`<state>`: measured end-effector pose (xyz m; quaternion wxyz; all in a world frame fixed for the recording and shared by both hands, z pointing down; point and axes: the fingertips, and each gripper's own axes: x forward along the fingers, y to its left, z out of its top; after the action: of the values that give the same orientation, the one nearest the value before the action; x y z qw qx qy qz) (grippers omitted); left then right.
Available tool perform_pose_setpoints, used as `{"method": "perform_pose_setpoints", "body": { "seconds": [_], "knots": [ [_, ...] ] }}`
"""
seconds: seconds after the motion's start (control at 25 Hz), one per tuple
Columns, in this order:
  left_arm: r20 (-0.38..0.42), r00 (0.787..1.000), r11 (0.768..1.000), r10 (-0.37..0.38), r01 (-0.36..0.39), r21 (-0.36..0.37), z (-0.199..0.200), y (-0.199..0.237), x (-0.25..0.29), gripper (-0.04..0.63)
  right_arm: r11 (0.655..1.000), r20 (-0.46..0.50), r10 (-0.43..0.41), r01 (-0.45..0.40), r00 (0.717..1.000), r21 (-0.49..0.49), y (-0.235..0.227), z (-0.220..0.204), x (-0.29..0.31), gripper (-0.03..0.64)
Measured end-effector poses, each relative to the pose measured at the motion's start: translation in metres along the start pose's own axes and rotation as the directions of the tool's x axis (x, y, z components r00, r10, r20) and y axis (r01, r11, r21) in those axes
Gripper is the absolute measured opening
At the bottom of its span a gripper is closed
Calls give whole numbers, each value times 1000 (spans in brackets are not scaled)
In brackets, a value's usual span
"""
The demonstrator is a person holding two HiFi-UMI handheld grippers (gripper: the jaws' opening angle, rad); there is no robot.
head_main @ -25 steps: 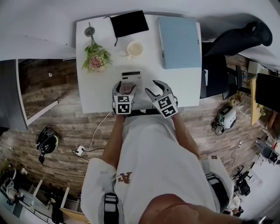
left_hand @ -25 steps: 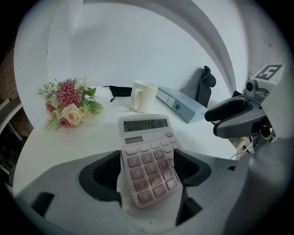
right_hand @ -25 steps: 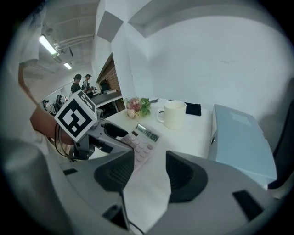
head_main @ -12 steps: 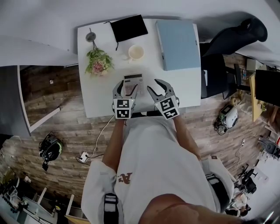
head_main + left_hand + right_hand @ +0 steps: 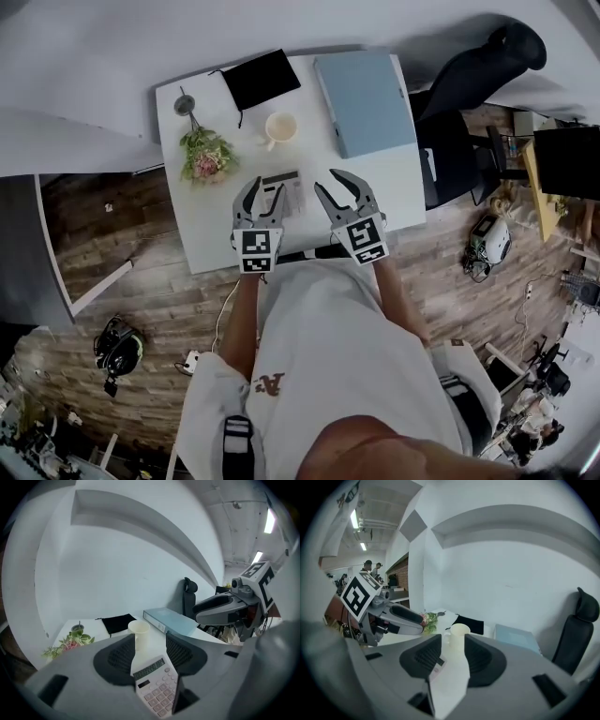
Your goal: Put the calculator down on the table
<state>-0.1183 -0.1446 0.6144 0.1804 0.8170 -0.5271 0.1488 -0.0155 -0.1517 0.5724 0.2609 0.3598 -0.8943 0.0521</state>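
Note:
The white calculator (image 5: 286, 190) lies flat on the white table (image 5: 202, 230), near its front edge. My left gripper (image 5: 265, 192) hangs above the calculator's left side. Its jaws have just been closing and stand open with nothing between them. In the left gripper view the calculator (image 5: 156, 686) shows below the gap of the left gripper (image 5: 152, 644), keys up, apart from the pads. My right gripper (image 5: 326, 183) is to the calculator's right, also lifted. Its jaws have just been closing too and are open and empty. In the right gripper view a sliver of the calculator (image 5: 434, 666) shows.
A cream cup (image 5: 279, 127) stands behind the calculator. A flower bunch (image 5: 206, 155) lies at the left, a black pouch (image 5: 261, 78) at the back, a blue binder (image 5: 364, 101) at the right. A black office chair (image 5: 469, 84) stands right of the table.
Both grippers have risen off the table and their jaws have narrowed. The left one was low over the calculator; now it hangs above it. The calculator stays flat on the table.

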Motion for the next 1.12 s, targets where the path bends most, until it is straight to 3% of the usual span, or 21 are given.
{"method": "perform_pose_setpoints", "body": {
  "seconds": [0.44,0.76,1.12],
  "knots": [
    [183,982,995,41,-57,85,75,-15,-35,146,999,182,-20,28,983,-45,-11,56,-34,109],
    [307,943,977,131,-176,123,123,-49,-70,2,998,324,10,13,946,-69,-21,91,-87,47],
    [343,921,958,185,-247,148,130,-85,-97,5,998,370,45,-25,928,-60,-24,92,-126,6]
  ]
}}
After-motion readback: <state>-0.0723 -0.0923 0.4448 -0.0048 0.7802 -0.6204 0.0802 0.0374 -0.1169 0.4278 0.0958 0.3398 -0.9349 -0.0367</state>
